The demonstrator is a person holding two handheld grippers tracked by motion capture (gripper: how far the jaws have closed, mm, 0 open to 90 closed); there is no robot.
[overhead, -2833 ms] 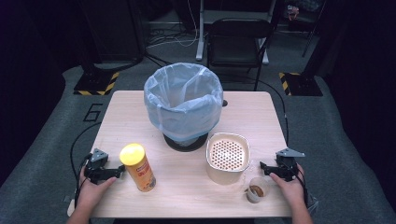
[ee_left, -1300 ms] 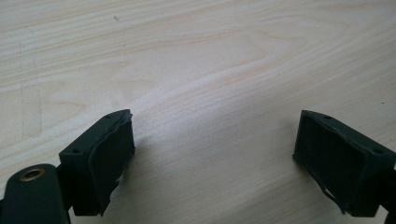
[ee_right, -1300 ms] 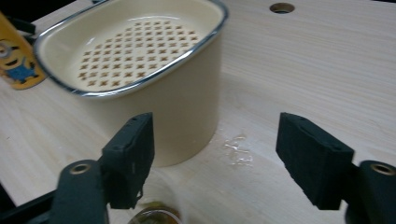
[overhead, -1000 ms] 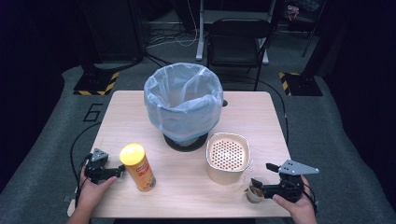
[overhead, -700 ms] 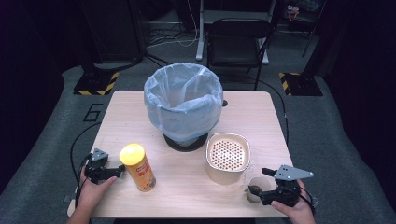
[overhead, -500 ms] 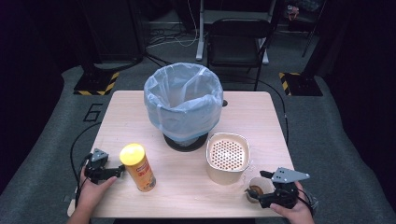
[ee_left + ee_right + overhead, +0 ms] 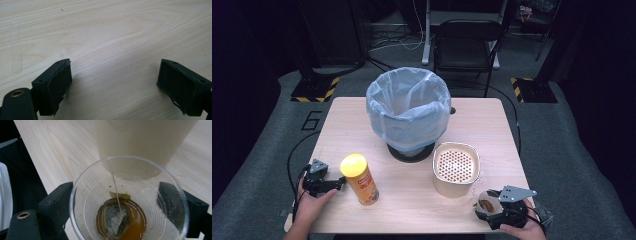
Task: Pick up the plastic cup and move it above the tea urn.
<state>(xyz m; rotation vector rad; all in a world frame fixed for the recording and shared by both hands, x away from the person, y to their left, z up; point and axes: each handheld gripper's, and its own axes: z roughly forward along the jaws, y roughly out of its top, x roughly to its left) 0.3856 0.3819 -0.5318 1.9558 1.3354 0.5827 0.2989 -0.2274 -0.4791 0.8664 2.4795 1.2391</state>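
Note:
A clear plastic cup (image 7: 485,201) stands near the table's front right corner. It holds a used tea bag (image 7: 114,218) in brown liquid, with the string running up over the rim. My right gripper (image 7: 488,207) is open, one jaw on each side of the cup (image 7: 130,182) at full spread. A cream container (image 7: 455,169) with a perforated top stands just behind the cup. My left gripper (image 7: 337,184) rests open on the table at front left, nothing between its jaws (image 7: 115,80). It points at a yellow-lidded snack can (image 7: 360,179).
A bin lined with a blue bag (image 7: 408,107) stands on a dark base at the table's (image 7: 492,120) middle back. The front table edge lies close under the right hand. A black chair (image 7: 467,42) stands beyond the table.
My right gripper has moved from the right table edge toward the front and in to the cup, so its jaws now flank it. The left hand has stayed put.

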